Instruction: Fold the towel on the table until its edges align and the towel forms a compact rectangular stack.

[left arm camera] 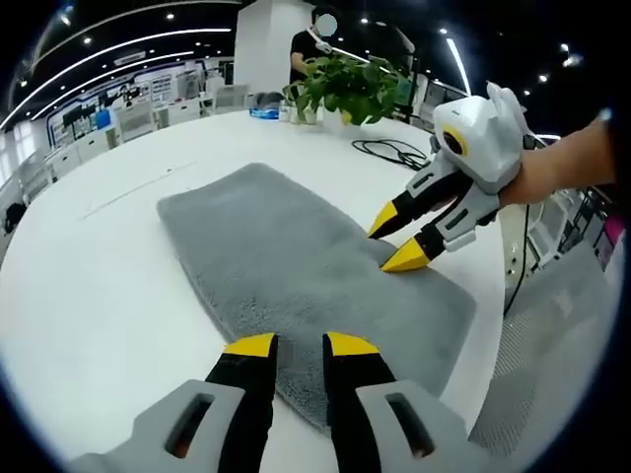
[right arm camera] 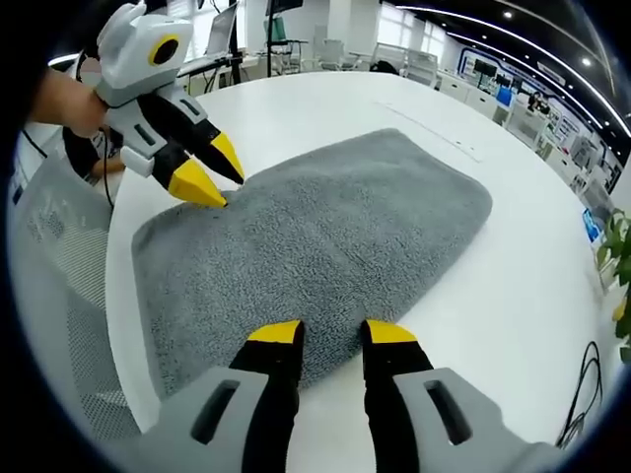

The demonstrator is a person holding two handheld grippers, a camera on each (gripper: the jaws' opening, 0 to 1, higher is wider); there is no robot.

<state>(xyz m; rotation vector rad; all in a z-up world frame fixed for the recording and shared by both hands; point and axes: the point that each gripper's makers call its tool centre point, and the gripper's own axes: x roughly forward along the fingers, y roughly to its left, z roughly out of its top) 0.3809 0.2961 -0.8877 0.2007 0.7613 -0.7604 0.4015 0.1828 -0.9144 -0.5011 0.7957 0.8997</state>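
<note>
Left gripper view: grey towel (left arm camera: 296, 266) lies flat across the centre of the white table (left arm camera: 89, 296). Left gripper (left arm camera: 300, 345), bottom centre, holds its jaws parted just above the towel's near edge. Right gripper (left arm camera: 396, 239), entering at right, has jaws spread, tips at the towel's right edge. A potted plant (left arm camera: 345, 89) stands at top.

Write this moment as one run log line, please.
towel: flat on table, not folded | left gripper: open at one short edge | right gripper: open at opposite edge
</note>
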